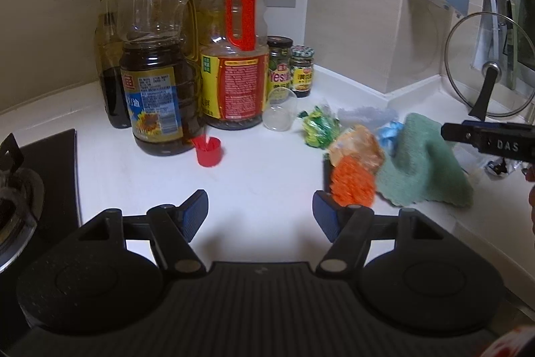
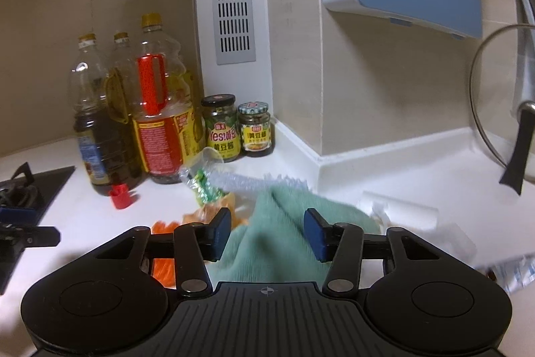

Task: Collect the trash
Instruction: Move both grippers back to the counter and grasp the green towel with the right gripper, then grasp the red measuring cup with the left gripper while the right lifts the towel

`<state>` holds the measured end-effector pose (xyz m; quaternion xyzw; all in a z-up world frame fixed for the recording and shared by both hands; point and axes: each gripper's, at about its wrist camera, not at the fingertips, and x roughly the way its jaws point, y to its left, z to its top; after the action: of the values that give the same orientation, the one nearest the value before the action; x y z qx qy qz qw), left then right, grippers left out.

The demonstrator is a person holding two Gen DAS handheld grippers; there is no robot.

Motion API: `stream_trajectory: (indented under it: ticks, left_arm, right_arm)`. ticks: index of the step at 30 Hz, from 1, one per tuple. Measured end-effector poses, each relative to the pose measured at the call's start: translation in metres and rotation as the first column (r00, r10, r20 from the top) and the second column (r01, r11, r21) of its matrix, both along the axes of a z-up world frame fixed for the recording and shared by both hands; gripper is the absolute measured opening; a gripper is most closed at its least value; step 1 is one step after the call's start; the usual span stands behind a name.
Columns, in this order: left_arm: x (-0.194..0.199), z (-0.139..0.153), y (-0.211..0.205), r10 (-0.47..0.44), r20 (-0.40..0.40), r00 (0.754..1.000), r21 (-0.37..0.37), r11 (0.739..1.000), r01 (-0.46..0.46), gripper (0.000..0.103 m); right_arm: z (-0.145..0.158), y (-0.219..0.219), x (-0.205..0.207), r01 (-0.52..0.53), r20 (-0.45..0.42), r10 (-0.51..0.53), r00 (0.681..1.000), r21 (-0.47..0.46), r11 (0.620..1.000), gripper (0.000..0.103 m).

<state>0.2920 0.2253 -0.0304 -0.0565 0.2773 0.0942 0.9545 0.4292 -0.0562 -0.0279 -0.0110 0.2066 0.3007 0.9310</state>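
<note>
Right wrist view puts the right gripper (image 2: 267,231) low in the frame, jaws partly apart with nothing clamped; a green cloth (image 2: 284,223) lies on the counter behind and below the gap, not pinched by the pads as far as I can tell. Just left of that cloth sits the trash: an orange wrapper (image 2: 165,230) at lower centre-left, then a green-yellow wrapper (image 2: 205,189) and crinkled clear plastic (image 2: 234,179) further up, running as a loose band from lower left to upper right. A white paper scrap (image 2: 401,209) lies to the right of the cloth. In the left wrist view the left gripper (image 1: 260,211) stands wide with nothing between its pads, and the orange wrapper (image 1: 351,183) sits just beyond its right finger, so I judge the left hand the nearer one. Beyond, a red cap (image 1: 209,151) lies open and seemingly empty beside the oil bottles (image 1: 157,89), which are partly filled; a clear cup (image 1: 279,116) on its side holds nothing visible.
</note>
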Motion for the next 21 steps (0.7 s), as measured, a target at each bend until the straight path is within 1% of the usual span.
stream_trajectory:
  ticks: [5,10,11,12,13,16,21]
  left_arm:
    - [0.014,-0.005,0.019,0.004,-0.012,1.000,0.006,1.000,-0.004,0.066]
    - [0.028,-0.013,0.033,0.006,-0.024,1.000,0.018,1.000,-0.006,0.066]
    - [0.030,-0.015,0.035,0.006,-0.026,1.000,0.020,1.000,-0.005,0.066]
    - [0.033,-0.016,0.037,0.006,-0.029,1.000,0.020,1.000,-0.005,0.066]
    - [0.036,-0.017,0.039,0.004,-0.029,1.000,0.018,1.000,-0.003,0.066]
    - [0.043,-0.021,0.045,0.001,-0.031,1.000,0.012,1.000,-0.001,0.066]
    - [0.054,-0.027,0.054,-0.002,-0.033,0.999,0.000,1.000,0.002,0.066]
  right_arm:
    - [-0.003,0.023,0.026,0.006,-0.010,-0.006,1.000,-0.045,0.999,0.042]
    - [-0.014,0.039,0.039,0.012,-0.028,-0.015,1.000,-0.095,0.995,0.038]
    - [-0.016,0.042,0.041,0.015,-0.031,-0.018,0.999,-0.107,0.994,0.028]
    - [-0.019,0.043,0.042,0.015,-0.035,-0.019,0.999,-0.116,0.993,0.012]
    - [-0.020,0.043,0.043,0.008,-0.043,-0.013,0.999,-0.118,0.993,0.010]
    - [-0.018,0.038,0.040,0.027,-0.020,-0.029,0.999,-0.109,0.994,0.008]
    - [-0.003,0.020,0.032,0.052,0.008,-0.051,0.999,-0.048,0.997,0.006]
